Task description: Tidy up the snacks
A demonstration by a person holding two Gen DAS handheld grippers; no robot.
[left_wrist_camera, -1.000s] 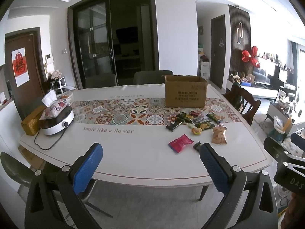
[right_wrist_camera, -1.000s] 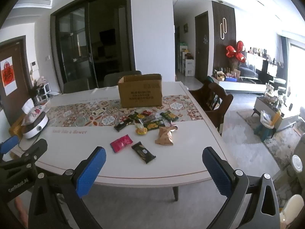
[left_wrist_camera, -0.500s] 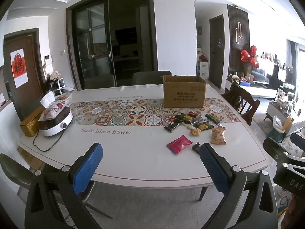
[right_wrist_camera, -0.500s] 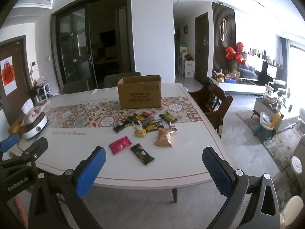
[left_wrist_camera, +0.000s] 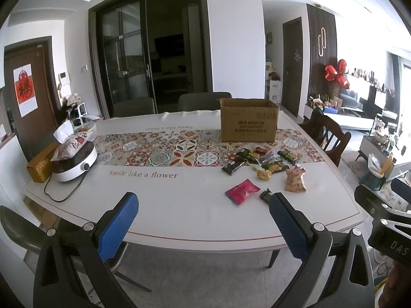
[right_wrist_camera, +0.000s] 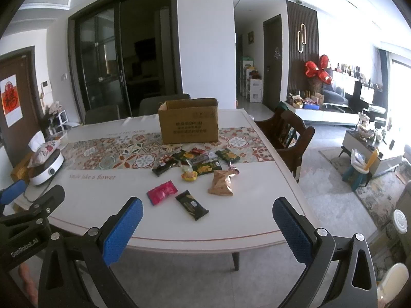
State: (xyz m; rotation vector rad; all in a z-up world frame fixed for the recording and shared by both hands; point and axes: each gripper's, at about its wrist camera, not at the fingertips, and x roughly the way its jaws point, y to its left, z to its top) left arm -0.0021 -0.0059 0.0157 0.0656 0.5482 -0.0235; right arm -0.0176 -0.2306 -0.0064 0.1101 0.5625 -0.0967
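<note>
Several snack packets lie on the white table in front of an open cardboard box, which also shows in the left wrist view. Nearest me are a pink packet, a dark packet and a tan crinkled bag. The pink packet and tan bag show in the left wrist view too. A cluster of dark and green packets lies by the patterned runner. My left gripper and right gripper are both open and empty, held before the table's near edge.
A white round appliance with a floral tissue pouch on it and a trailing cord sits at the table's left end, next to a gold box. A wooden chair stands at the right side. Grey chairs stand behind the table.
Both grippers have drifted slightly closer to the table; the view has shifted a little. Nothing on the table has moved. Both grippers stay open.
</note>
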